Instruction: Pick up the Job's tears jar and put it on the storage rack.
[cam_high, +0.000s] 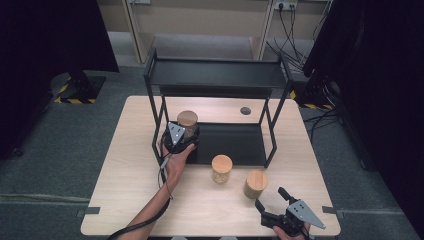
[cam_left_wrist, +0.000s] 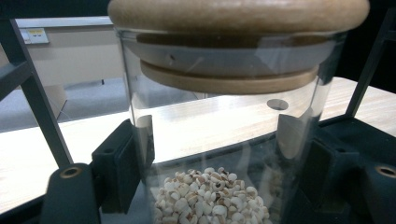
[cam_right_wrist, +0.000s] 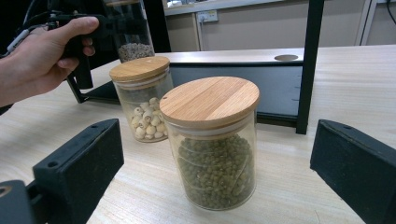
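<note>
The left claw (cam_high: 181, 136) is clamped on a glass jar of pale grains (cam_left_wrist: 219, 140) and holds it at the left end of the black rack's lower shelf (cam_high: 235, 142), so by my reading one jar is nearly shelved. The right claw (cam_high: 274, 199) gapes open, gripping nothing. Just ahead of it the jar of green beans (cam_right_wrist: 214, 149) and, beyond that, a jar of white seeds (cam_right_wrist: 142, 100) wait on the table (cam_high: 125, 175).
</note>
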